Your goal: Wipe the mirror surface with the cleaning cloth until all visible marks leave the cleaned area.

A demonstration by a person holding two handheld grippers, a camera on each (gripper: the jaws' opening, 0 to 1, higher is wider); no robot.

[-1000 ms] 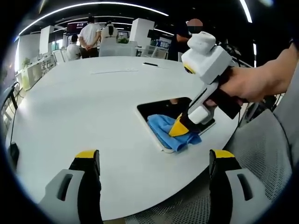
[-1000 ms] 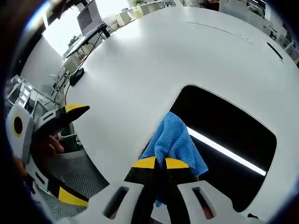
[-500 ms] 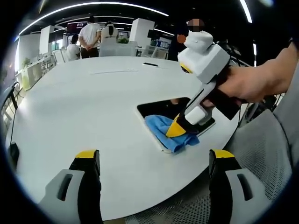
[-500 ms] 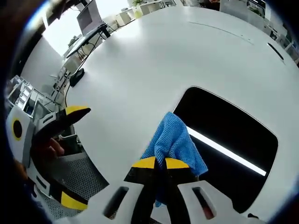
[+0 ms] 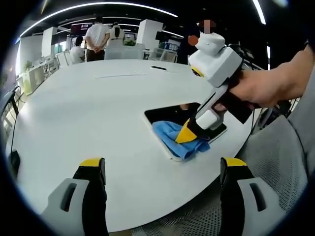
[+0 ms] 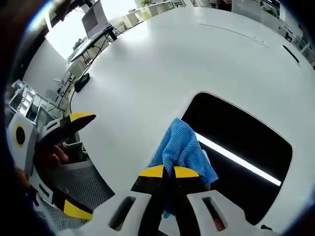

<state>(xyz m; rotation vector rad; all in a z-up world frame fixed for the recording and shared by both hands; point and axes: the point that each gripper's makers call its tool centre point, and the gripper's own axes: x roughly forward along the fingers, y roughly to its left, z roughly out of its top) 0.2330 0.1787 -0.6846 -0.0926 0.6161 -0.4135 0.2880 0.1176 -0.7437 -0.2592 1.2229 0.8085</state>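
Observation:
A dark rectangular mirror (image 6: pixel 246 142) (image 5: pixel 170 113) lies flat on the white round table (image 5: pixel 98 113), near its edge. A blue cleaning cloth (image 6: pixel 182 150) (image 5: pixel 170 135) rests on the mirror's near end. My right gripper (image 6: pixel 164 172) (image 5: pixel 186 133) is shut on the cloth and presses it onto the glass, held by a person's hand (image 5: pixel 266 86). My left gripper (image 5: pixel 162 169) hovers open over the table edge, well short of the mirror, with nothing between its yellow-tipped fingers; it also appears as the left gripper (image 6: pixel 59 130) at the left of the right gripper view.
People stand at the far end of the table (image 5: pixel 96 37). A thin dark object (image 5: pixel 158 68) lies far across the tabletop. A grey mesh chair (image 5: pixel 275 162) sits at the right, by the table edge. Office desks and monitors (image 6: pixel 93 19) lie beyond.
The right gripper and cloth slid slightly left along the mirror, then a little back to the right. The left gripper has stayed still.

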